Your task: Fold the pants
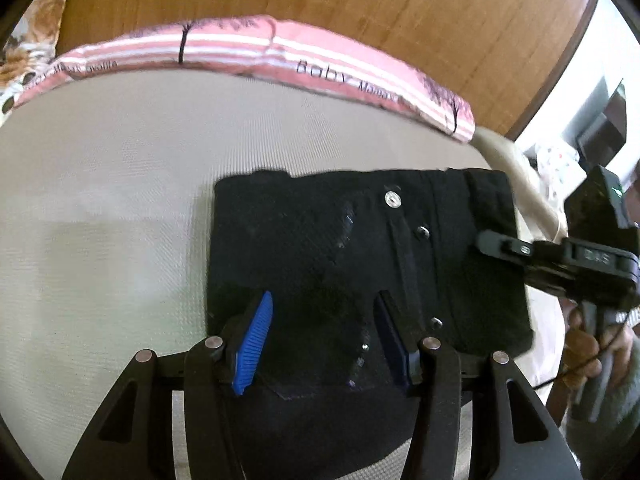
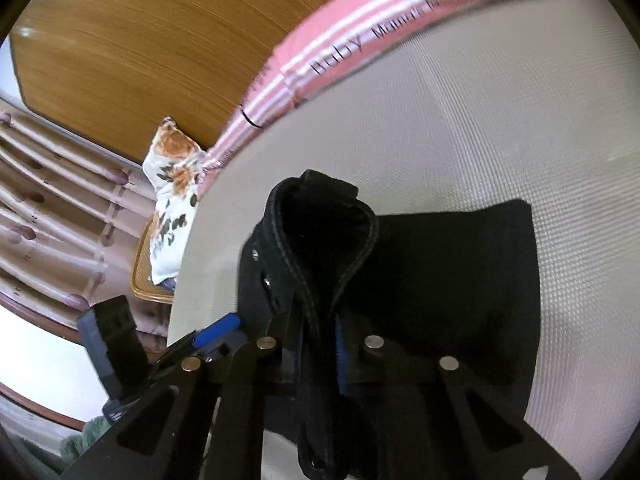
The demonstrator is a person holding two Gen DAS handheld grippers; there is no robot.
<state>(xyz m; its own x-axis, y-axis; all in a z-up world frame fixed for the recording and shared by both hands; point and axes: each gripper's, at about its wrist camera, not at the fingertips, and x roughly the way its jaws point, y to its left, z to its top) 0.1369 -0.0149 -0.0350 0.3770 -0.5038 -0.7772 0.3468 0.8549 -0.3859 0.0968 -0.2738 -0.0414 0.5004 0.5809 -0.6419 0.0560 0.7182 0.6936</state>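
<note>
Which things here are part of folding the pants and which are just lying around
Part of the job:
black pants, folded on the beige bed surface
left hand-held gripper, open over the pants
right hand-held gripper, shut on the pants' edge

Just lying about:
pink striped blanket along the far edge
floral cushion
wooden headboard

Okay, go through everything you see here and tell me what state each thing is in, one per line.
Black pants: folded into a compact rectangle on the beige mattress, one edge lifted.
Left tool: open, blue pads apart over the pants.
Right tool: shut on the pants' lifted edge.
Pink striped blanket: bunched along the mattress's far edge.
Floral pillow: lying at the mattress's corner.
</note>
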